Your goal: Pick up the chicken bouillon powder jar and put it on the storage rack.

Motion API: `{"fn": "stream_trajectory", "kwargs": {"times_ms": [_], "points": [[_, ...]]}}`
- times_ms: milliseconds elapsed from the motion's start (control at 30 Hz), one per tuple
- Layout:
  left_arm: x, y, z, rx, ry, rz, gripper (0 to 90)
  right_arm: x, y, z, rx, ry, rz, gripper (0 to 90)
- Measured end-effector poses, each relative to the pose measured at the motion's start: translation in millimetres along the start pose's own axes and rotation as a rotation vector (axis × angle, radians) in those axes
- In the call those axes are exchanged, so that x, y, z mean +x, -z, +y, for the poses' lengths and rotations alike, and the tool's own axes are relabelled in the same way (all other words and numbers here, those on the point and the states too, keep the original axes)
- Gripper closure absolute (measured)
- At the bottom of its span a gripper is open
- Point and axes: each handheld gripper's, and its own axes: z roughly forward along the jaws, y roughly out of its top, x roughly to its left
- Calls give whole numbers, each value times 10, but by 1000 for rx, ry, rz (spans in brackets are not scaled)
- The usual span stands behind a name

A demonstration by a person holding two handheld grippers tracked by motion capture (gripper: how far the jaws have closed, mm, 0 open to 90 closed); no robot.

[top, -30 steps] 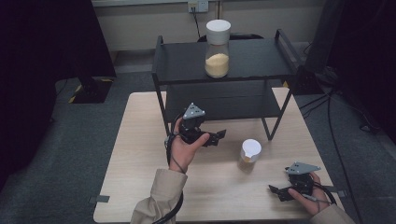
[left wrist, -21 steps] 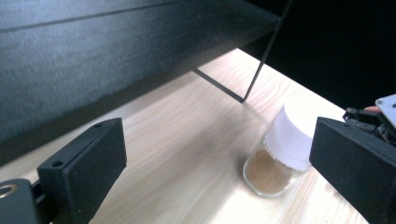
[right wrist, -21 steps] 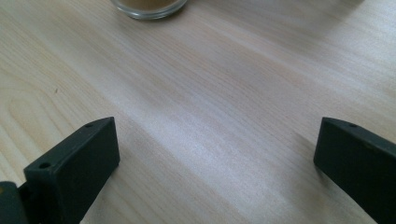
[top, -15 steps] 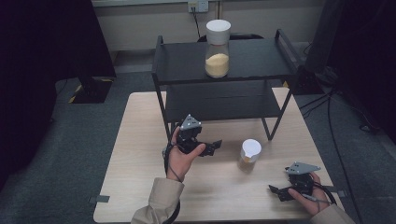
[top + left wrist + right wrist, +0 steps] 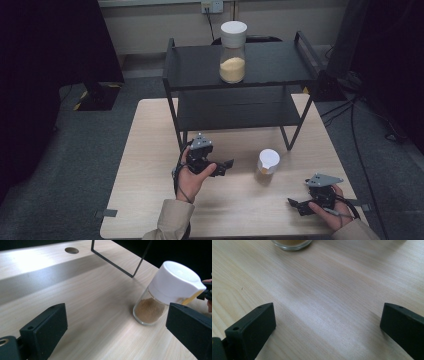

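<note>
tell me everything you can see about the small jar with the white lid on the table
The small clear glass jar with a white plastic lid stands upright on the light wooden table, in front of the black metal shelf rack. Tan powder fills roughly its lower part. The lid is tall and rounded, with a yellowish edge on one side. Nothing touches the jar; the open left tool points toward it from nearby.
</note>
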Motion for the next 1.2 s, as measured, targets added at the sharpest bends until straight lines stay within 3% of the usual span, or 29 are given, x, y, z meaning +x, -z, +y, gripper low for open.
{"fn": "stream_trajectory", "kwargs": {"times_ms": [833, 1067, 1200], "points": [[22, 61, -517, 72, 4, 21, 26, 2, 0, -1, 0, 0, -1, 0], [-23, 98, -583, 117, -34, 54, 27, 2, 0, -1, 0, -1, -1, 0], [-2, 111, -649, 133, -27, 57, 27, 2, 0, -1, 0, -1, -1, 0]]}}
